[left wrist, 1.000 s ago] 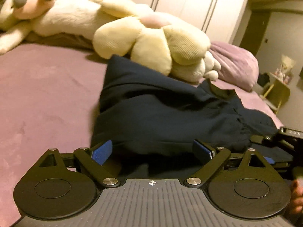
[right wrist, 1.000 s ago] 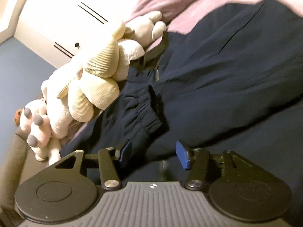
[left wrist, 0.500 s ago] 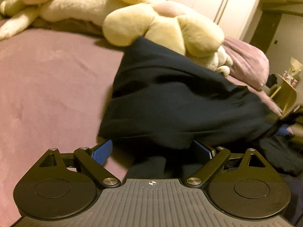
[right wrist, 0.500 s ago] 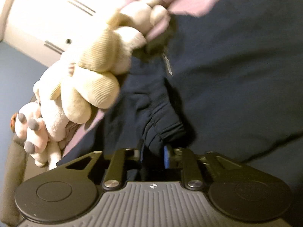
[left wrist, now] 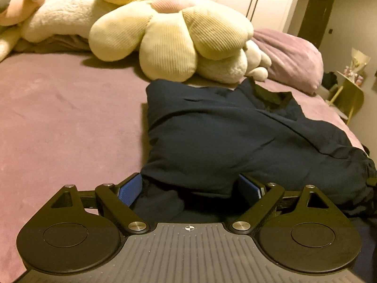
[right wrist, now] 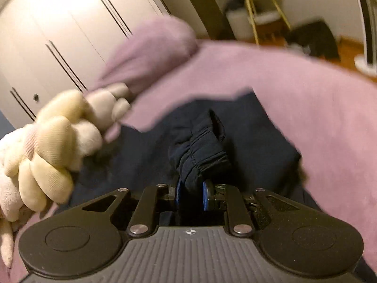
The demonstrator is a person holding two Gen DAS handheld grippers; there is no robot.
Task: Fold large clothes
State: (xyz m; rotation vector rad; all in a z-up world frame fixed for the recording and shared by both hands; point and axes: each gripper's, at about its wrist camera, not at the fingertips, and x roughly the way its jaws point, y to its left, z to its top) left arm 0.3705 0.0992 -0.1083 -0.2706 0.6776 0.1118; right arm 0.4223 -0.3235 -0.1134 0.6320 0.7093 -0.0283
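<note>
While cuff (right wrist: 200, 155) pinched, right hand-held gripper (right wrist: 191, 194)

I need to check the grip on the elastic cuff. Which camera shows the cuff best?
The right wrist view: the gathered cuff sits centred, pinched in the right tongs. The left wrist view shows only its bunched edge at far right.
</note>
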